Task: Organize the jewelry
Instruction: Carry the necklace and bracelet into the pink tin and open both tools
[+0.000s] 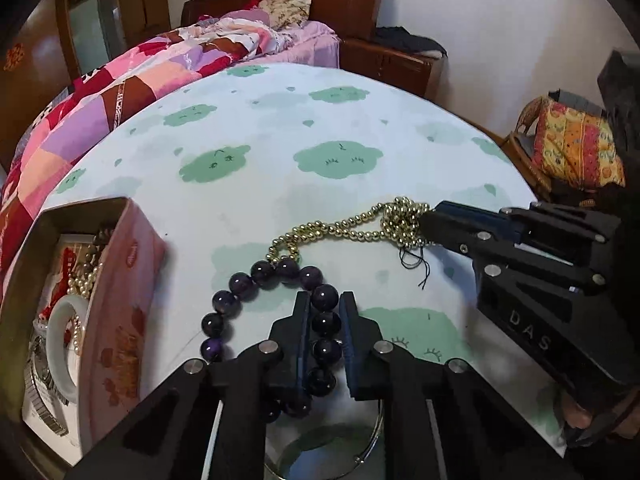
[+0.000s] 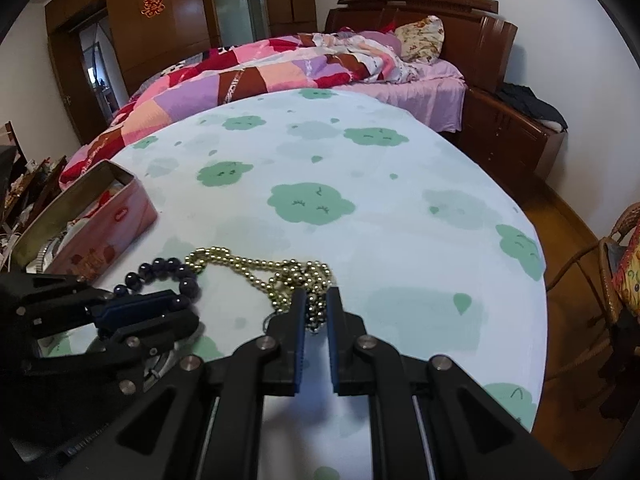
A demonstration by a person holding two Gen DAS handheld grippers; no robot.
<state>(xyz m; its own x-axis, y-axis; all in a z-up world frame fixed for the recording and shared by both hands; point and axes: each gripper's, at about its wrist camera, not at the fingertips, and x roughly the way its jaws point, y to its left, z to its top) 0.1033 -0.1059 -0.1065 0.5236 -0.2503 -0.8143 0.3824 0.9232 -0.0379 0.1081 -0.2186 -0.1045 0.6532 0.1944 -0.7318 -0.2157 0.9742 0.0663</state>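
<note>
Left hand-held gripper [image 1: 324, 312] sits nearly closed around the purple bead bracelet [image 1: 276, 276], pads either side of a run of beads; looks like contact, grip depth unclear. Right hand-held gripper [image 2: 316, 304] is clamped almost fully on the knotted bunch of the gold bead chain [image 2: 256, 268]. Both pieces lie on the tabletop [image 1: 280, 128], near the front edge. The chain's far loop touches or hooks under the top of the bracelet.

Risks:
- If that loop is actually caught on the bracelet, pulling the 2 apart drags both, or strains the chain; loose black thread [image 1: 412, 264] at the knot suggests a frayed string, so beads could scatter.
- Round beads between flat pads can pop out, dropping the bracelet.
- Thin metal bangle [image 1: 372, 440] lies under the left gripper, may get snagged or shoved off the edge.
- Pink tin box [image 1: 116, 280] at the left is already crowded with a white bangle [image 1: 60, 344], pearls and a watch; dropping things in carelessly means more tangling.
</note>
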